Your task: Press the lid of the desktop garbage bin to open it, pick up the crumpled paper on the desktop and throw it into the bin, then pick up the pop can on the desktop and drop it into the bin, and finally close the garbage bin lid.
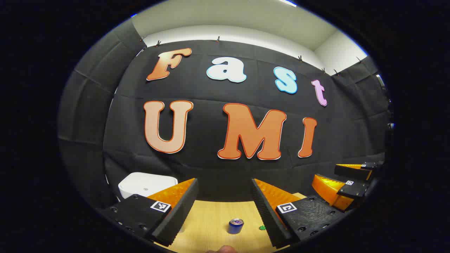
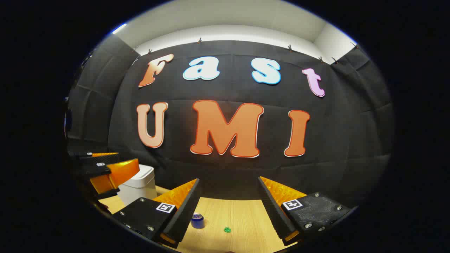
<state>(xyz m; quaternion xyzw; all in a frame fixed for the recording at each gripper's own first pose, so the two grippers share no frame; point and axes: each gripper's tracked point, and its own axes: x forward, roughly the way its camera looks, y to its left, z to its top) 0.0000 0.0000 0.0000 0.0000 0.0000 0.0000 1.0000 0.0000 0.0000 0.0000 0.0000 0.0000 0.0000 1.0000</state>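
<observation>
A white desktop bin [image 1: 146, 184] stands at the back left of the wooden table [image 1: 207, 221], its lid down. A blue pop can [image 1: 236, 225] stands upright on the table, below and between my left gripper's [image 1: 224, 182] open fingers. A small green crumpled scrap [image 1: 262, 227] lies just right of the can. In the right gripper view the bin [image 2: 140, 182] is at the left, the can [image 2: 197, 220] sits beside the left finger, and the green scrap [image 2: 227, 229] lies between the fingers. My right gripper [image 2: 228, 180] is open and holds nothing. Both grippers hover above the table.
The black cloth wall rises right behind the table. The right gripper [image 1: 339, 179] shows at the right edge of the left gripper view; the left gripper [image 2: 107, 165] shows in front of the bin in the right gripper view. A fingertip [image 1: 225, 249] peeks in at the bottom.
</observation>
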